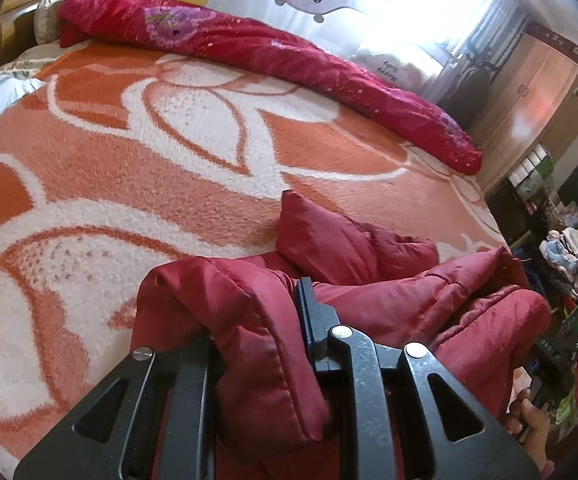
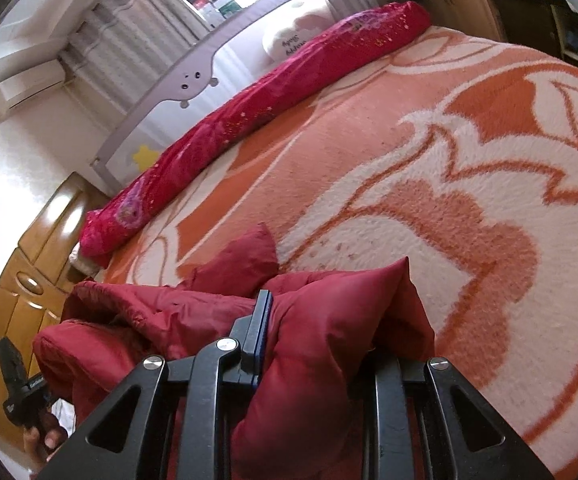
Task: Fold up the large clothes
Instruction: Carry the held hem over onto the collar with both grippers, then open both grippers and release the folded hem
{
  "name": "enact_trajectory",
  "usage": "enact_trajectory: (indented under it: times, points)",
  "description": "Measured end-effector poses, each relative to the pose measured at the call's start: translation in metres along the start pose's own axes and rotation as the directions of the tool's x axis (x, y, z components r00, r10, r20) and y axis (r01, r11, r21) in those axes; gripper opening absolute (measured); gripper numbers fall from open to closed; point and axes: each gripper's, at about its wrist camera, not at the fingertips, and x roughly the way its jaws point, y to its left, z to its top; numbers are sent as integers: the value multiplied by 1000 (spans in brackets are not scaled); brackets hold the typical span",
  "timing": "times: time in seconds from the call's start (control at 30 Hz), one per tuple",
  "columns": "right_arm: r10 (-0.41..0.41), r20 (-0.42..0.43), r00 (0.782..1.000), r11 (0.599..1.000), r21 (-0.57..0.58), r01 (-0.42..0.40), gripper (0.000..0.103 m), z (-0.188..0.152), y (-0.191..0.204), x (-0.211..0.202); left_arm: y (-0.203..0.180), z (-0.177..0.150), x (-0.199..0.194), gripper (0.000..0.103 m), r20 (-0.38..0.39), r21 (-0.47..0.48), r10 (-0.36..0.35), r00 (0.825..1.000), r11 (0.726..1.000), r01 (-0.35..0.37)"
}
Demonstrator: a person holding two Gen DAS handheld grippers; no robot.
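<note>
A dark red padded jacket is bunched above the near edge of the bed. My left gripper is shut on one thick edge of it; the cloth drapes over and hides the left finger. My right gripper is shut on another edge of the same jacket, whose cloth hides the right finger. A sleeve end rests on the orange-and-white blanket, and it also shows in the right wrist view.
A rolled crimson quilt lies along the far side of the bed, by a grey bed rail. Wooden cabinets and a pile of clothes stand beside the bed. A wooden headboard is at the left.
</note>
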Motion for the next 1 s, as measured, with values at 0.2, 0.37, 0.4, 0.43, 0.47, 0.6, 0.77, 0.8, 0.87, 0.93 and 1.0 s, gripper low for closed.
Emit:
enact_trajectory:
  times: [0.2,0.37,0.4,0.43,0.47,0.6,0.77,0.8,0.87,0.93,1.0]
  points:
    - [-36,-21,999,999,11,37,22,0,-9,30,8,5,29,19,-32,-29,16,999,999,-17]
    - [-54,-45,998,998,15,55,22,1,-12,46,12,6,33,19,-33,-48,7,999,999,-8]
    - [-61,-48,997,998,12,61,22,0,-12,48,11,5,28,20,-27,-47,2,1000,999,-3]
    - [-70,-48,996,998,3,71,22,0,-11,51,10,5,24,20,-20,-46,-5,1000,999,4]
    - [-78,-48,996,997,-4,77,22,-1,-10,52,8,3,14,22,-5,-44,-19,1000,999,19]
    - [-99,-44,994,995,-24,98,22,-3,-8,57,4,-3,-20,31,47,-25,-60,997,998,61]
    - [-97,-50,994,995,-14,96,22,-1,-11,62,-5,-23,-68,31,102,-16,-115,988,993,117]
    - [-98,-51,994,995,-12,97,22,0,-11,63,-8,-29,-81,31,117,-10,-135,984,991,137]
    - [-99,-50,994,995,-13,98,22,0,-10,63,-15,-40,-97,31,139,6,-180,974,983,181]
    - [-98,-49,994,995,-10,97,22,0,-10,64,-31,-51,-102,31,124,54,-227,966,974,222]
    - [-99,-51,994,995,-10,98,23,0,-10,65,-51,-59,-95,31,79,121,-237,968,966,227]
